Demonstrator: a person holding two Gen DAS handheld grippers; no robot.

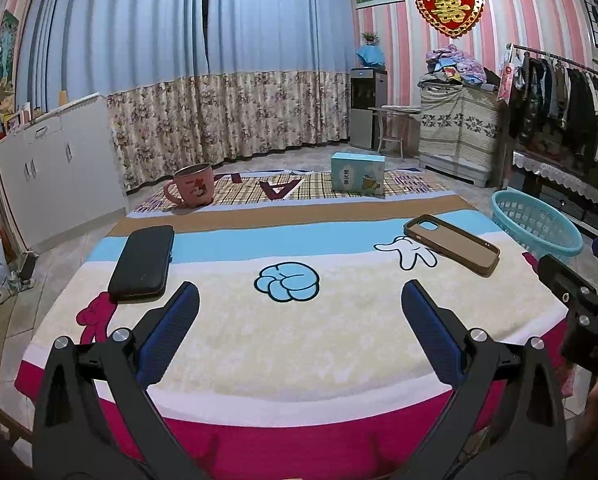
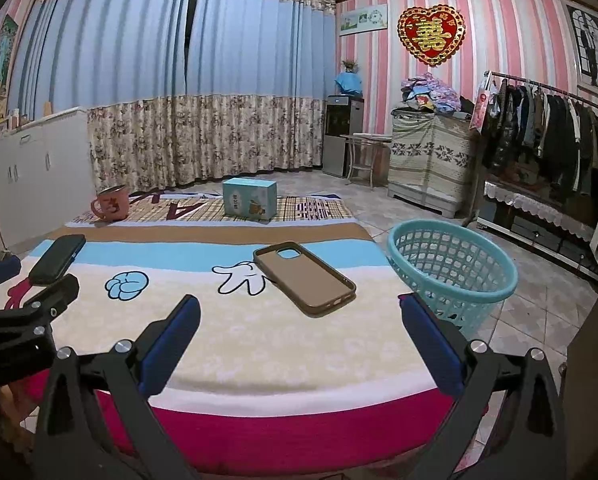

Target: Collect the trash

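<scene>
**Four candidates, one basket, nothing gripped yet**

I am holding both claws wide apart and empty, my left gripper [image 1: 299, 300] and my right gripper [image 2: 299, 312] hovering over the near end of the cartoon blanket [image 1: 299, 344]. The teal basket [image 2: 451, 276] is sitting on the floor just off the blanket's right edge. Taking it as my landmark: the brown phone case [image 2: 305, 278] is lying nearest, just left of it; the black case [image 1: 143, 262] is lying well to its left; the pink mug [image 1: 191, 186] and blue box [image 1: 358, 173] are standing beyond it.

I am judging the risks: the flat phone case may be slipping under my pads, the blanket may be bunching in the pinch, and the light basket may be tipping if I knock its rim.
</scene>
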